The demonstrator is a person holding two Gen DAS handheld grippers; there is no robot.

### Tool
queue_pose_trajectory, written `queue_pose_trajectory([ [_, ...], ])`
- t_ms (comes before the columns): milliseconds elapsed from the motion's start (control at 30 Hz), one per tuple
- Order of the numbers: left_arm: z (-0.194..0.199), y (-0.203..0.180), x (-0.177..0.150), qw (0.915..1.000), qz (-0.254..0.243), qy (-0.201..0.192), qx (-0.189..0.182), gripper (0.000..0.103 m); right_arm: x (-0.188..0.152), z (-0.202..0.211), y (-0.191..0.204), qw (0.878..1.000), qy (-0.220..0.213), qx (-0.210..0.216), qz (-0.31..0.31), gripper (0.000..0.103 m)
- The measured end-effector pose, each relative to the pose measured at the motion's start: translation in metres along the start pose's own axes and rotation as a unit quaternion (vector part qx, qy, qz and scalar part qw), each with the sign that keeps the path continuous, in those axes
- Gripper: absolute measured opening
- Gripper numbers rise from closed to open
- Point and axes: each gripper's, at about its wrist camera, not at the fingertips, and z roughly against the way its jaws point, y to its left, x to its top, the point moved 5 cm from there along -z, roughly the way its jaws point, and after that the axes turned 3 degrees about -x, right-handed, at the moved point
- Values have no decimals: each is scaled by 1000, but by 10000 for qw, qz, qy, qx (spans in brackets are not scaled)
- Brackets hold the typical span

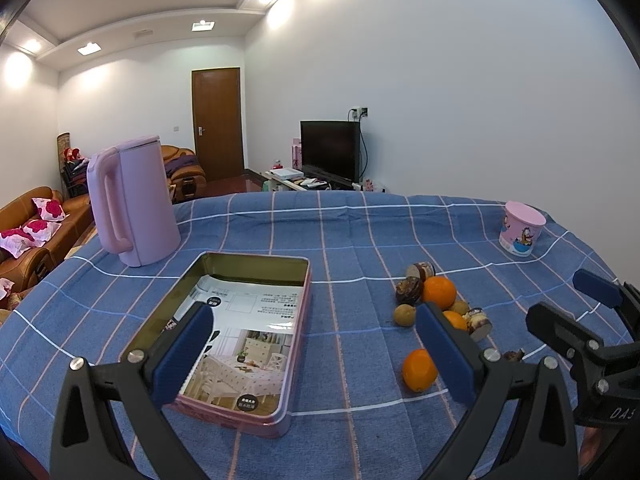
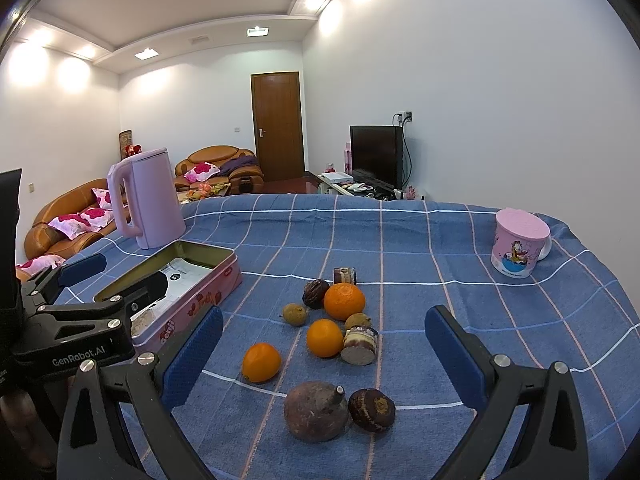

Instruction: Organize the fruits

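A pile of fruit lies on the blue checked tablecloth: three oranges, small brown round fruits, dark purple fruits and cut cane pieces. An open pink tin with a printed sheet inside lies left of the pile. My left gripper is open above the tin's near right corner, with one orange just beyond its right finger. My right gripper is open over the near fruits, nothing held.
A lilac kettle stands at the back left behind the tin. A pink cartoon cup with a lid sits at the far right. Beyond the table are orange sofas, a door and a television.
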Motion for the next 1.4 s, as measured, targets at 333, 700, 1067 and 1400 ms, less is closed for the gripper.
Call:
queue_pose_trajectory([
  [333,-2,2,-4,10000,-15,53,21,103,-3,-1,-3,10000,19,-30,-34,102],
  [700,-15,-20,-12,9996,-205,208,-25,103,-12,-6,-19,9998,122,-53,-157,102],
  [1067,-28,-61,-28,9966,-276,485,-613,103,-41,-7,-75,9962,383,-379,-690,102],
  [1400,-33,-115,-47,9877,-726,782,-1140,94,-55,-1,-107,9930,396,-642,-913,102],
])
